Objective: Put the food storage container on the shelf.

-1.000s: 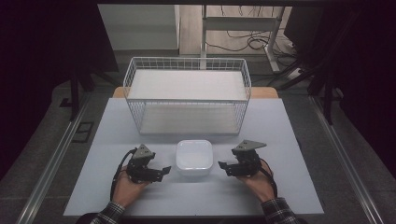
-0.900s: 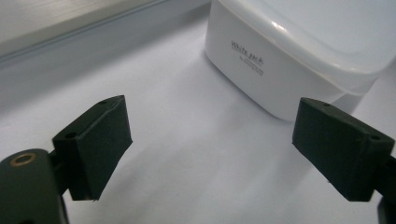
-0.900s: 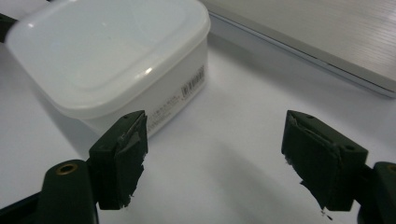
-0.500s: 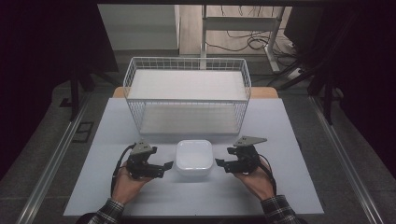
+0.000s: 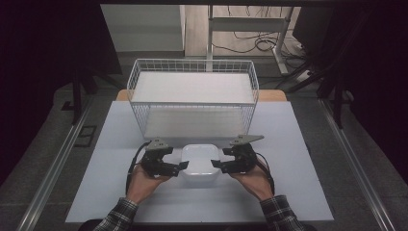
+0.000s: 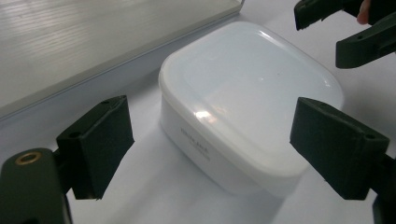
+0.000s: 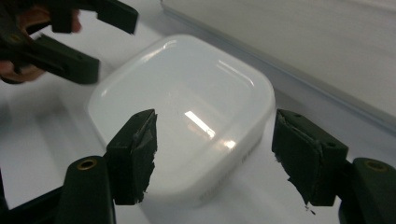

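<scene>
White lidded plastic container [image 5: 199, 162] sits low centre of the high view on the pale surface [image 5: 298, 192], just in front of the white wire basket [image 5: 192, 98] at frame centre. Left tool [image 5: 182, 166] at the container's left edge, right tool [image 5: 214, 165] at its right edge; whether the tips touch it, cannot tell. Left tool [image 6: 205, 149]: jaws wide apart, the container between and beyond them, pads clear of its sides, holding nothing. Right tool [image 7: 215, 156]: jaws have just been closing, now part open, straddling the container's near corner, pads not pressing, nothing gripped.
</scene>
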Motion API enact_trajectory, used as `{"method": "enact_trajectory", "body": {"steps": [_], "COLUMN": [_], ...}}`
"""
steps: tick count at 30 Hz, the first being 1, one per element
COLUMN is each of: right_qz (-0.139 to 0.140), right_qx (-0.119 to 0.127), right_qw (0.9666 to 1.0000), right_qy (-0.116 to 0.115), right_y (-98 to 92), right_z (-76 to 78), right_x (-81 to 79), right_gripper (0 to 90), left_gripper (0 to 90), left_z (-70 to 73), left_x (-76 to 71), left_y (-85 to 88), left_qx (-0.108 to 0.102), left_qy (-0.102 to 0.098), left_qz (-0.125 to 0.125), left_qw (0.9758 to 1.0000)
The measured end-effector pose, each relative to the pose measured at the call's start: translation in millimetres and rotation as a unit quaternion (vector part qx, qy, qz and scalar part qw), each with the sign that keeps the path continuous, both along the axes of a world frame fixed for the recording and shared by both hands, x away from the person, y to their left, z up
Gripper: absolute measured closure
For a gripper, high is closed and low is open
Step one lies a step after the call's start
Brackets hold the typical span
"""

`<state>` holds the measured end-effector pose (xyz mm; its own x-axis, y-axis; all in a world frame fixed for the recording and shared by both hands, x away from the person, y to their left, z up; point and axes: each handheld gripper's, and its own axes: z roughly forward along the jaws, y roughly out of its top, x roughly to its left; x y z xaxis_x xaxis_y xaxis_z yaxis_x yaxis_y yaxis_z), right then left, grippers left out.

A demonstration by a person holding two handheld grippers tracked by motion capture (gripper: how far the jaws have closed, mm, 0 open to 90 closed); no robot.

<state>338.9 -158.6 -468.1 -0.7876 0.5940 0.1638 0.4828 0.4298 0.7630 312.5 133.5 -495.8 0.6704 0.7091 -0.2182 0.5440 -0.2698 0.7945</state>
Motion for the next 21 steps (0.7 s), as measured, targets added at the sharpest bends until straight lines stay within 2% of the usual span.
{"method": "enact_trajectory", "body": {"steps": [2, 4, 5, 6, 8, 9, 10, 14, 15, 17, 18, 19, 20, 21], "right_qz": [0.002, 0.001, 0.001, 0.000, -0.001, -0.002, 0.002, 0.004, -0.001, -0.003, -0.003, 0.002, 0.001, 0.001], "right_qx": [0.003, -0.005, -0.005, -0.012, -0.016, -0.019, -0.013, -0.014, -0.011, -0.003, -0.003, 0.004, 0.009, 0.009], "right_qw": [1.0000, 0.9999, 0.9999, 0.9998, 0.9996, 0.9992, 0.9989, 0.9987, 0.9985, 0.9977, 0.9977, 0.9965, 0.9951, 0.9951], "right_qy": [0.002, 0.009, 0.009, 0.018, 0.022, 0.035, 0.044, 0.048, 0.053, 0.068, 0.068, 0.084, 0.099, 0.099], "right_y": [4.3, 9.7, 9.7, 10.9, 11.0, 10.5, 9.8, 8.3, 4.8, 0.1, 0.1, -1.6, -3.1, -3.1], "right_z": [-0.4, -5.6, -5.6, -10.5, -12.3, -16.5, -17.1, -15.6, -14.9, -15.2, -15.2, -16.3, -18.8, -18.8], "right_x": [4.0, 9.6, 9.6, 11.7, 11.9, 12.0, 11.3, 5.8, 1.6, 0.7, 0.7, 1.6, 2.6, 2.6], "right_gripper": [28.8, 25.8, 25.8, 24.3, 23.9, 23.6, 25.0, 28.9, 33.5, 35.8, 35.8, 34.0, 30.8, 30.8], "left_gripper": [9.8, 8.0, 7.3, 8.7, 10.0, 14.8, 17.8, 23.1, 29.7, 36.5, 40.1, 40.1, 43.7, 43.7], "left_z": [-3.9, -14.2, -14.2, -16.3, -18.2, -18.5, -19.4, -17.9, -17.1, -17.2, -17.2, -16.9, -16.1, -14.6], "left_x": [4.1, 7.8, 7.8, 7.9, 7.8, 7.2, 5.3, -1.7, -4.2, -9.8, -9.8, -11.3, -13.1, -14.3], "left_y": [-2.0, -5.3, -5.3, -4.4, -4.1, -4.4, -5.7, -6.4, -5.1, -1.0, -1.0, -1.2, -2.0, -2.8], "left_qx": [-0.002, -0.005, -0.005, -0.017, -0.034, -0.038, -0.053, -0.053, -0.056, -0.069, -0.069, -0.070, -0.068, -0.062], "left_qy": [0.000, 0.015, 0.015, 0.021, 0.033, 0.035, 0.046, 0.048, 0.052, 0.060, 0.060, 0.059, 0.056, 0.055], "left_qz": [-0.001, -0.007, -0.007, -0.009, -0.017, -0.021, -0.038, -0.031, -0.029, -0.029, -0.029, -0.029, -0.026, -0.025], "left_qw": [1.0000, 0.9999, 0.9999, 0.9996, 0.9987, 0.9984, 0.9968, 0.9969, 0.9967, 0.9954, 0.9954, 0.9954, 0.9958, 0.9962]}}
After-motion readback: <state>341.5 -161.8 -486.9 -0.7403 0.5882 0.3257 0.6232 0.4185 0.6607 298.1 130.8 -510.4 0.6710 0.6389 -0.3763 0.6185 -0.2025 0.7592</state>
